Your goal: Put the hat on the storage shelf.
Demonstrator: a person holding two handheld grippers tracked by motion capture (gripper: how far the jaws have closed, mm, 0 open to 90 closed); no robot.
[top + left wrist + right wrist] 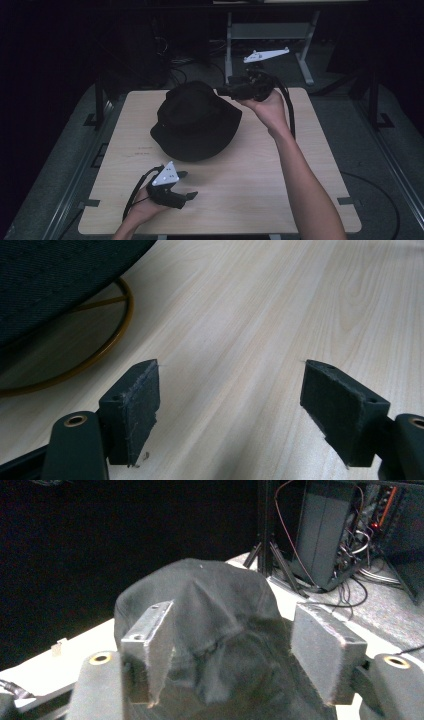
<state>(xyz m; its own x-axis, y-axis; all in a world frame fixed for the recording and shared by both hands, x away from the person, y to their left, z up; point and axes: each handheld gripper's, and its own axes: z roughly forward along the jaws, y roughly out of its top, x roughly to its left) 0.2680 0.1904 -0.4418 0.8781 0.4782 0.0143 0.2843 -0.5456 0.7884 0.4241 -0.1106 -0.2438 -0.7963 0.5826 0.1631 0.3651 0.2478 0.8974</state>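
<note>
Two grippers, both jaws wide, empty | hat [195, 120] mid-table [260, 200] | left gripper [184, 185] near hat's front brim, its view caught wire ring [107, 342] beneath | right gripper [223, 91] at hat's crown

Forearms bare, no sleeves, no gloves. Left hand-held gripper [184, 184]: black body, grey three-cornered plate on top with small dark holes, black cable looping behind. Right hand-held gripper [226, 91]: black body, grey plate raised on top, thick black cable trailing along forearm. Jaws black, blocky; pads worn, frayed at edges, small screw hole in each; brass-ringed pivot at each jaw base.
</note>
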